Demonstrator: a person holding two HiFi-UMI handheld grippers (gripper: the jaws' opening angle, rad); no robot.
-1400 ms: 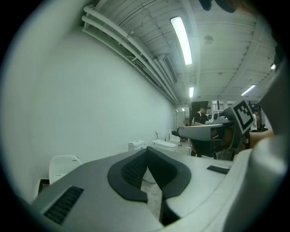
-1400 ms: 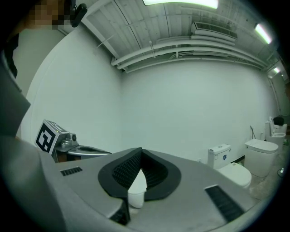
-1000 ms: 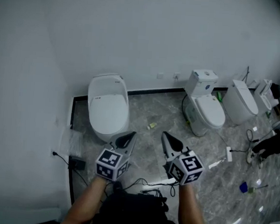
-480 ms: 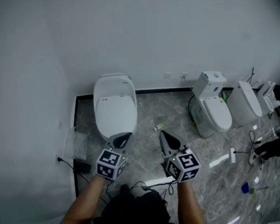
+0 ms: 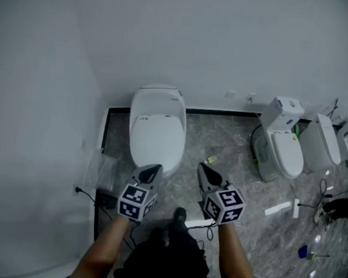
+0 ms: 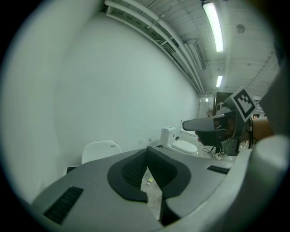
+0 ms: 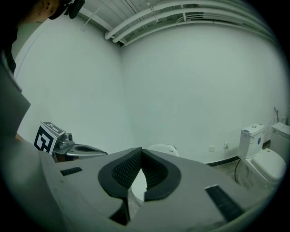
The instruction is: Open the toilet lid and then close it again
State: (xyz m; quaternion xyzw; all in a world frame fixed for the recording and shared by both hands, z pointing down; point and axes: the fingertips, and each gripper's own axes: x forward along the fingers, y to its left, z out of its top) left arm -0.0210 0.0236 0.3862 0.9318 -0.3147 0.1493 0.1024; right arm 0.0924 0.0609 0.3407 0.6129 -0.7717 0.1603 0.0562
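The toilet lid (image 5: 157,134) lay shut against the far wall, just ahead of the left gripper (image 5: 153,171) and right gripper (image 5: 204,169), both with fingers pressed together, holding nothing.

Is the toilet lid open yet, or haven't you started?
Not started. The toilet lid lies down. The left gripper and right gripper are shut and empty, short of it, touching nothing. Opening and closing both remain.

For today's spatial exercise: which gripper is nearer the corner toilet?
Left. The left gripper is just in front of the toilet; the right gripper is off to its right.
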